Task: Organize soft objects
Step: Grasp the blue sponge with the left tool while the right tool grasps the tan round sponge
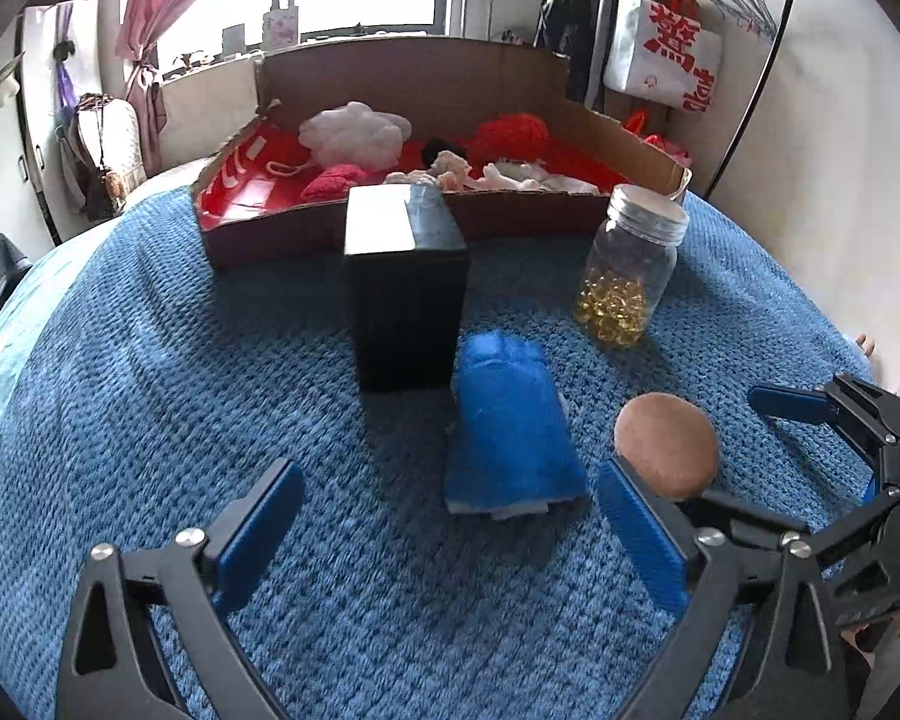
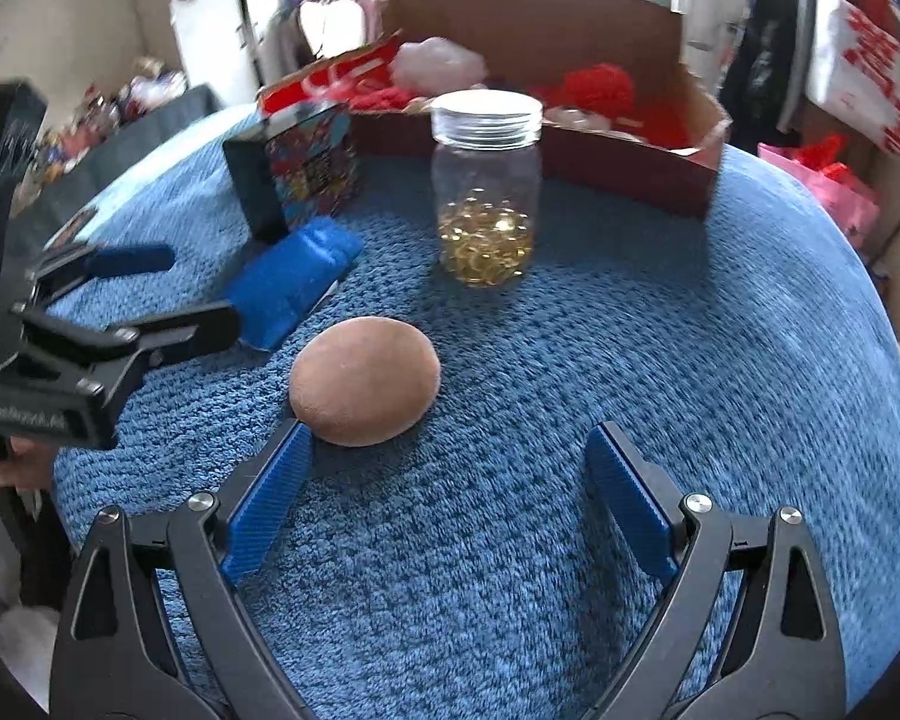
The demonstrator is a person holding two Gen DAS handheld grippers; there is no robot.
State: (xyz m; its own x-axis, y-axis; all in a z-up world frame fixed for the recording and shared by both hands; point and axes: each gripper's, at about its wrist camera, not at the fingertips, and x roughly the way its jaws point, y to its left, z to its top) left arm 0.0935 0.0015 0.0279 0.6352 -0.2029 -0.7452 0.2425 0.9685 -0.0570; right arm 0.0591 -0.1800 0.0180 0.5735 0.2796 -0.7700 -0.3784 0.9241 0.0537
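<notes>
Blue knitted cloth (image 1: 150,390) covers our work surface. Nearest us, the left gripper (image 1: 450,516) hangs released with nothing between its jaws, just short of the folded blue soft pad (image 1: 510,426). Our right gripper (image 2: 447,468) is spread too, its left pad beside the brown soft ball (image 2: 363,378). Beyond stand 1 black box (image 1: 405,306) and 1 glass jar (image 2: 486,192) of golden beads. Farthest, the cardboard tray (image 1: 390,222) holds red and white soft things.
</notes>
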